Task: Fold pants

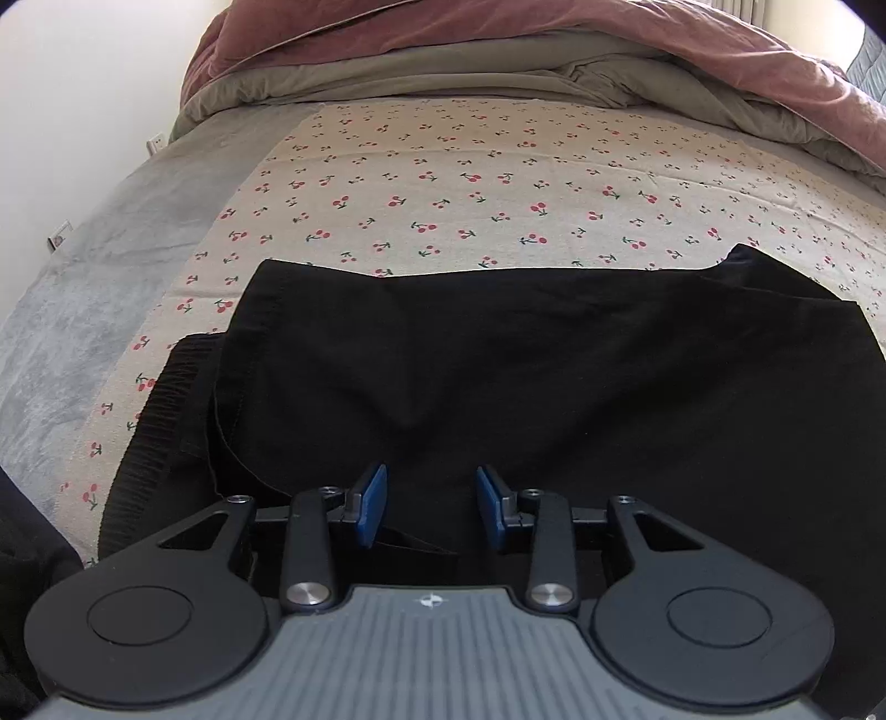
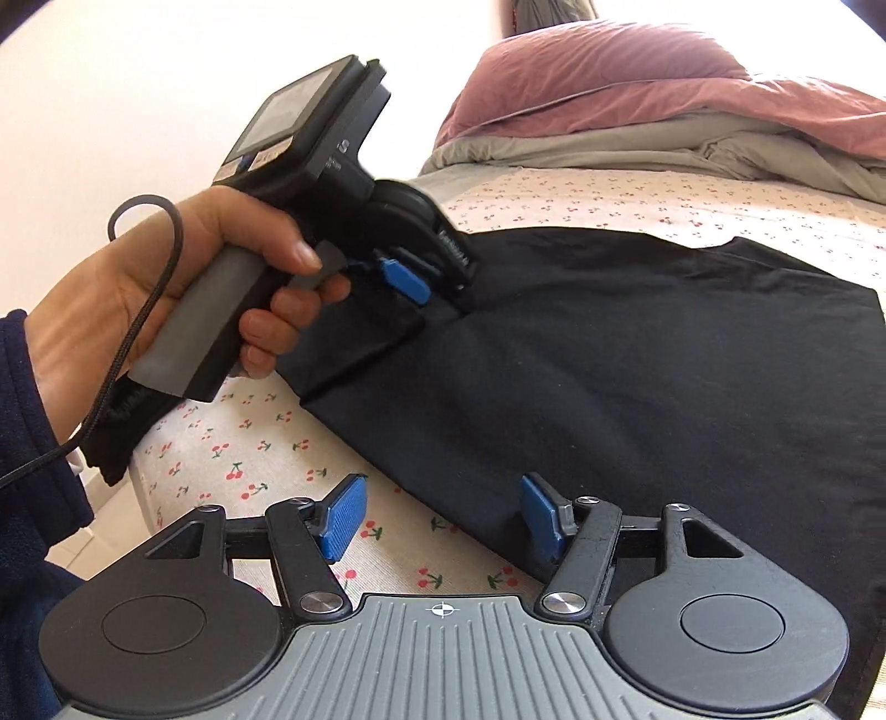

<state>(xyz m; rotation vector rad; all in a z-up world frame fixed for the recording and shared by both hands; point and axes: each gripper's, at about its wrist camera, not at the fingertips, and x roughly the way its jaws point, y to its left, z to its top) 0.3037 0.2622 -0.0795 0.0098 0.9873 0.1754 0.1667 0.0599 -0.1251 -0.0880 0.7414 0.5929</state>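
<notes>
Here, black pants [image 1: 526, 376] folded, lying crosswise, waistband left.

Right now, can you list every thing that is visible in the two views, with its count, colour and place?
pants: one, black, lying folded flat on the bed, near its front edge
cherry sheet: one, cream with red cherries, under the pants
grey blanket: one, grey, along the bed's left side
duvet: one, dusty pink with an olive underside, bunched at the far end
wall: white, behind the bed
cable: one, black, hanging from the left tool's handle
left tool: one, black with blue pads, open over the pants
right tool: one, same colours, open at the pants' near edge
left hand: one, dark blue sleeve, gripping the left tool's handle
</notes>
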